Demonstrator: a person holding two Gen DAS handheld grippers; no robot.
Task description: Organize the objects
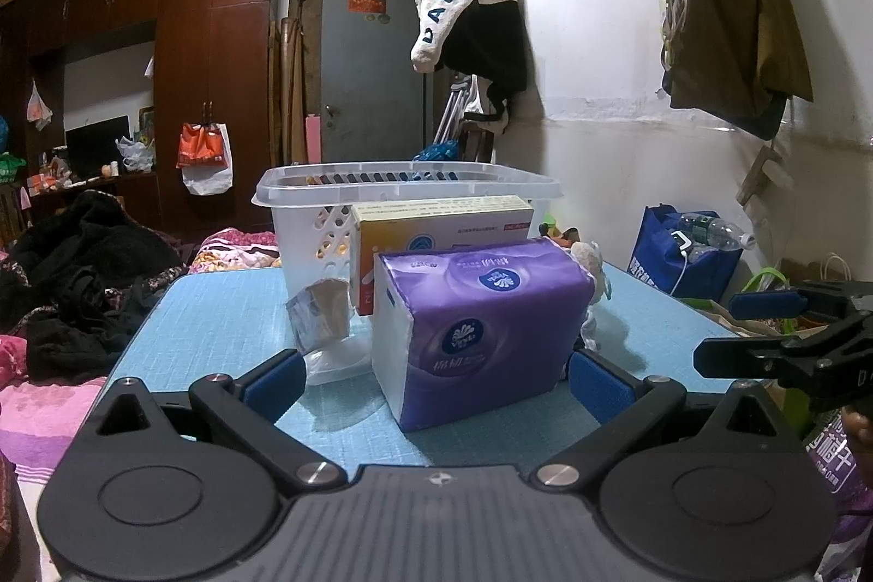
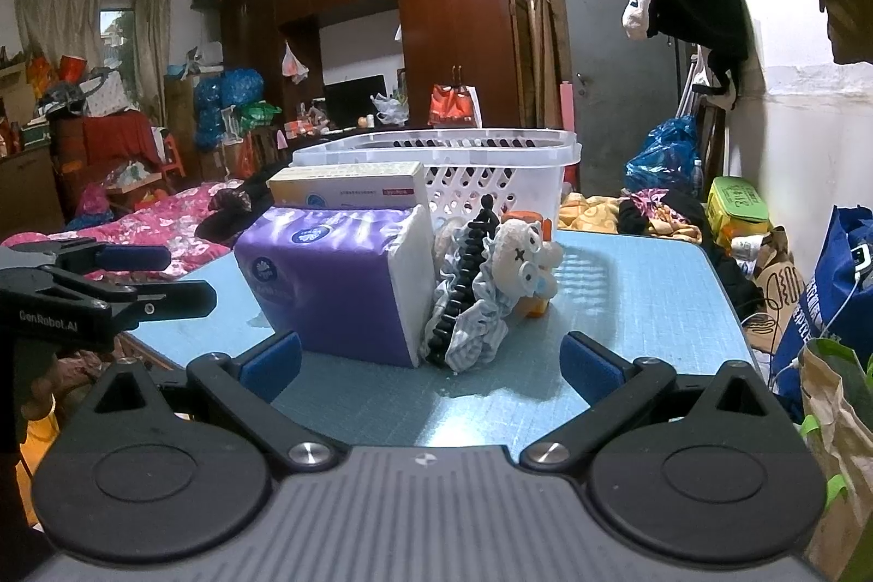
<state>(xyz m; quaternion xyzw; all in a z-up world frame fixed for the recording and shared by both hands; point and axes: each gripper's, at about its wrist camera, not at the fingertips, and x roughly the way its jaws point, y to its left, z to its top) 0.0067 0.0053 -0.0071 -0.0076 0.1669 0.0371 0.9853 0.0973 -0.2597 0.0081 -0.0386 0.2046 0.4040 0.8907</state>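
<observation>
Tissue pack (image 1: 480, 325) on table (image 1: 218, 309) w/ basket (image 1: 404, 184); left gripper (image 1: 436, 383), right gripper (image 2: 431, 366) both spread, empty

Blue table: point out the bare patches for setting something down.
Free: the blue table right of the plush toy, and the left side beside the white basket. Crowded: centre, around the purple tissue pack.

Indoor light is falling from above and the right — the white wall (image 1: 611, 53) is glowing brightly while the dark wardrobe (image 1: 213, 53) is carrying a glare spot. The tissue pack (image 1: 480, 325) is casting a soft shadow on the blue table (image 1: 218, 325). Fisheye bending is curving both views' edges — corners are darkening, and colours are looking slightly washed.
</observation>
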